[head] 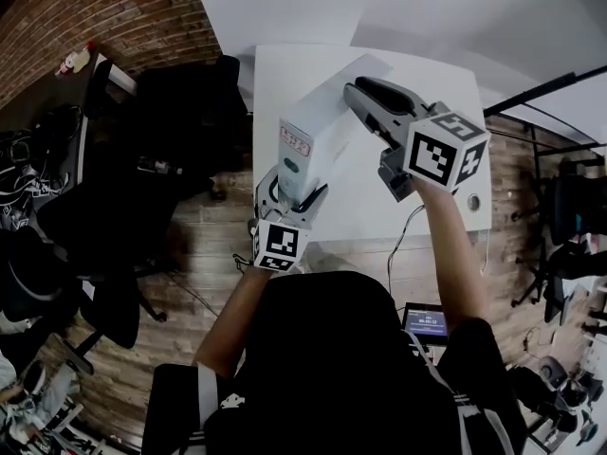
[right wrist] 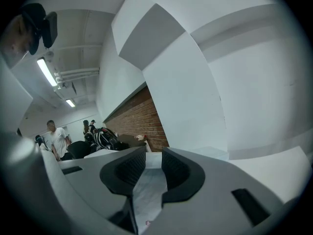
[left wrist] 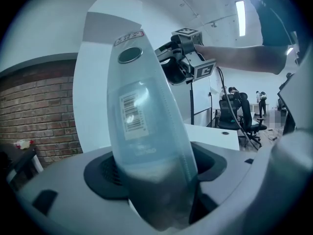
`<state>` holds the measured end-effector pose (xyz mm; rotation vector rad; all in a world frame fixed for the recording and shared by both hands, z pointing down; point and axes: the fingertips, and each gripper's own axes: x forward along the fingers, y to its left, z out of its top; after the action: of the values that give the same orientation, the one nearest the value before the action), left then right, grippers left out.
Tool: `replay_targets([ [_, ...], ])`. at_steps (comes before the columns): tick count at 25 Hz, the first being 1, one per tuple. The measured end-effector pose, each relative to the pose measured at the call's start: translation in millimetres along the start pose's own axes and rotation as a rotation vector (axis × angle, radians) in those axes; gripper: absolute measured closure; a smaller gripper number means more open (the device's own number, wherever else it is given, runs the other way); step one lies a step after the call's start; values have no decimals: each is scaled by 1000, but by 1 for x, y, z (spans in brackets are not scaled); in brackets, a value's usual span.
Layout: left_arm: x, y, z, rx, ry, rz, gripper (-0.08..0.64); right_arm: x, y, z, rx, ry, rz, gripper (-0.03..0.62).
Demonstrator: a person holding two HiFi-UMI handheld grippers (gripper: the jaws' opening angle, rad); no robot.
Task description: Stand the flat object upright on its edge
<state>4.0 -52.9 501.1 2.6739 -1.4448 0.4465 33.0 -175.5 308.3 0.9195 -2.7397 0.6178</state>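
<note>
We see the left gripper (left wrist: 156,180) clamped on the lower end of the flat pack (head: 318,136), which hangs tilted above the white table (head: 446,83) at frame centre. The right gripper (right wrist: 149,173) seems pinched on its upper edge, though that view is unclear. The slick film could slip, and the pack could twist or topple before it stands.

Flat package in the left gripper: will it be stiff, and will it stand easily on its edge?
The flat package is probably fairly stiff: it juts straight from the left gripper without sagging. Its glossy skin may slip. Thin, it would likely tip on edge.
</note>
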Motion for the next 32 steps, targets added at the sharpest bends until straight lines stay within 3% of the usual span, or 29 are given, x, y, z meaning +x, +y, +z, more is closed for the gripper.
replay_targets([
  [12,-25,-6,-11,9,0,-28,192,-13,32,-20,-92,27,-20,476],
  [15,-34,-7,-17,4,5,-40,192,-17,36,-25,-102,25,-34,505],
  [22,-59,-18,3,39,-52,-144,192,-26,41,-31,-103,10,-71,514],
  [27,-69,-37,5,34,-69,-254,208,-32,35,-50,-104,59,-114,513],
  [32,-69,-46,9,63,-65,-296,236,-40,30,-51,-87,45,-138,512],
])
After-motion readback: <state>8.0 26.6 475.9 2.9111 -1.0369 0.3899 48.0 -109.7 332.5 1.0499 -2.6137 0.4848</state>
